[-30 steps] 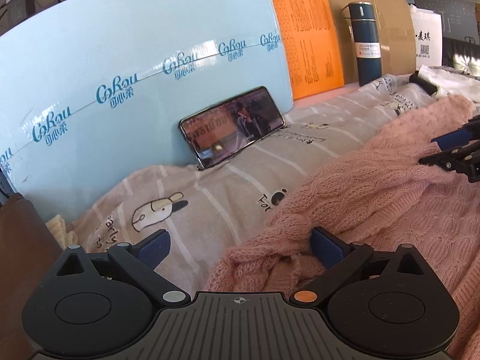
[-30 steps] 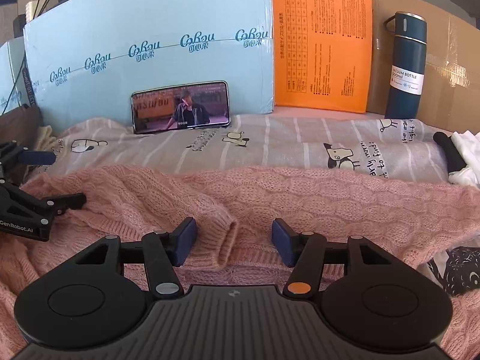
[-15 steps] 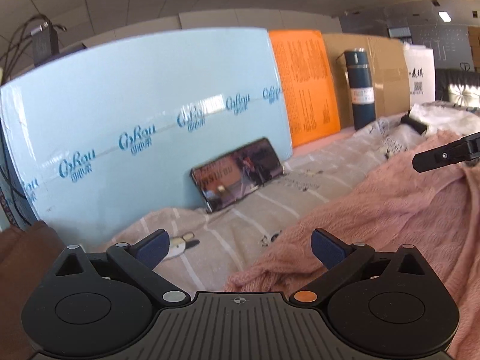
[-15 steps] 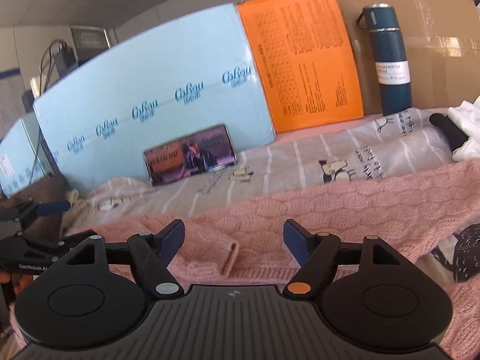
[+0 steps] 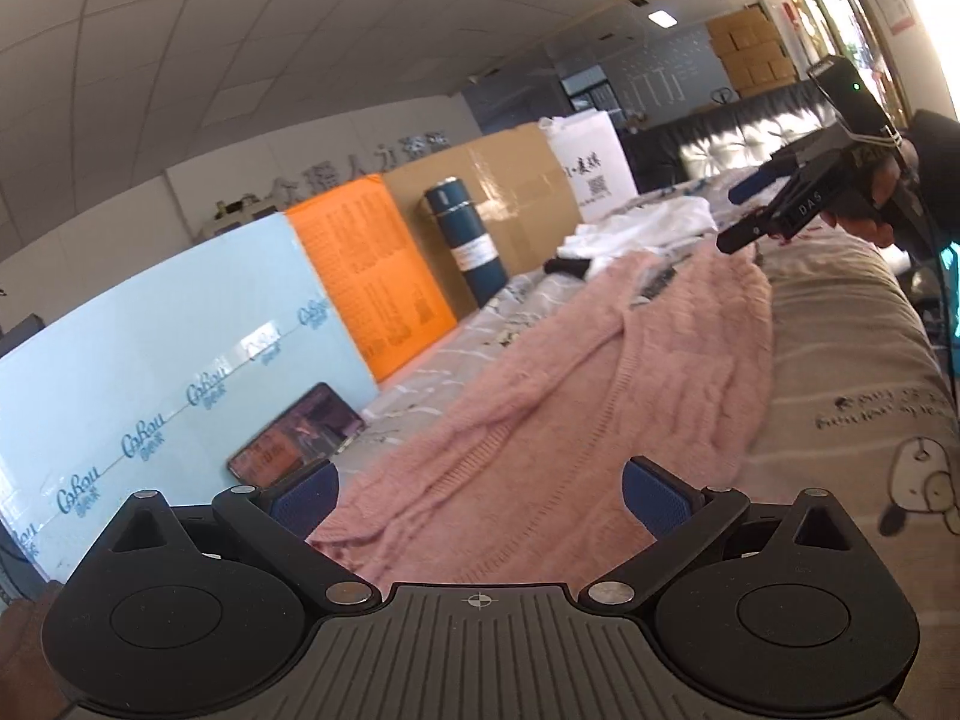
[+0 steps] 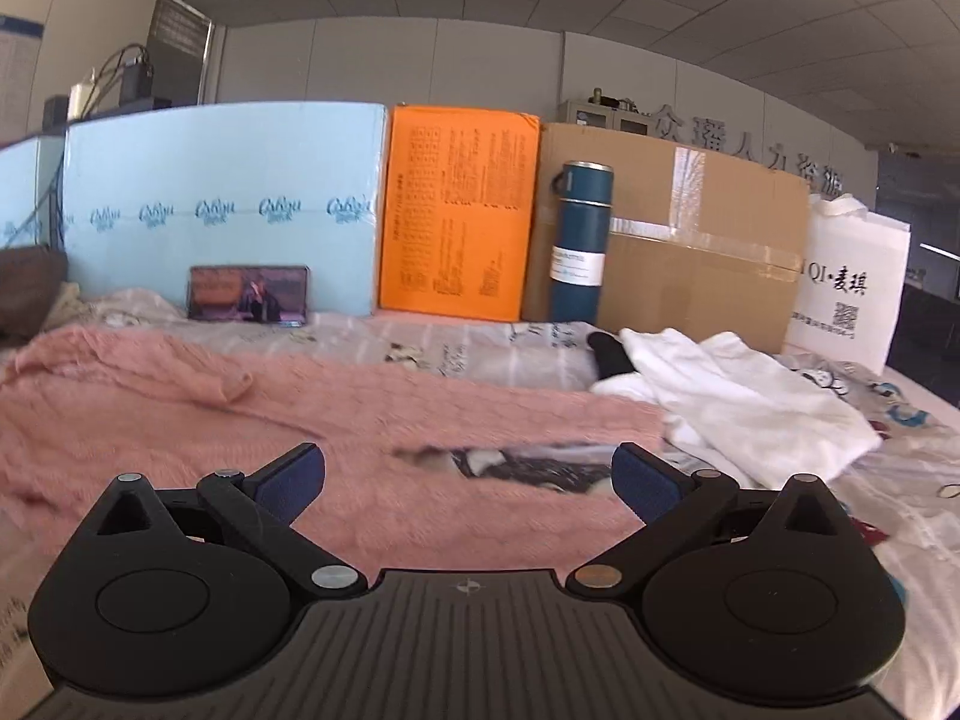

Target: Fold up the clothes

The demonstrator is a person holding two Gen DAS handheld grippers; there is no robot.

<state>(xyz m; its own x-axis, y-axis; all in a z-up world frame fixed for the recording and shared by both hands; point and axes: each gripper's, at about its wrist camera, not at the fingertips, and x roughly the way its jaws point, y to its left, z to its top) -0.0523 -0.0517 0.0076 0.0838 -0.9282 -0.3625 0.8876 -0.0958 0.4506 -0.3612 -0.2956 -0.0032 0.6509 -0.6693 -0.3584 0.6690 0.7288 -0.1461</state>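
Left tool (image 5: 477, 495) wide open, nothing between its blue pads, held above the near end of the pink knit sweater (image 5: 576, 396). Sweater lies spread flat on the bed (image 5: 852, 360), running from 6 toward 1 o'clock in the left view. Right tool (image 6: 465, 480) also spread wide, holding nothing, over the sweater's near edge; a cuff (image 6: 231, 387) lies at 10 o'clock in its view. In the left view the right tool sits raised at 2 o'clock, gripped by a hand (image 5: 876, 204). White garment (image 6: 738, 396) crumpled at 2 o'clock beside the sweater. Farther back: phone (image 6: 249, 293) propped on blue foam board (image 6: 222, 180), orange sheet (image 6: 459, 210), teal vacuum bottle (image 6: 579, 240), cardboard box (image 6: 690, 228), white bag (image 6: 852, 282).
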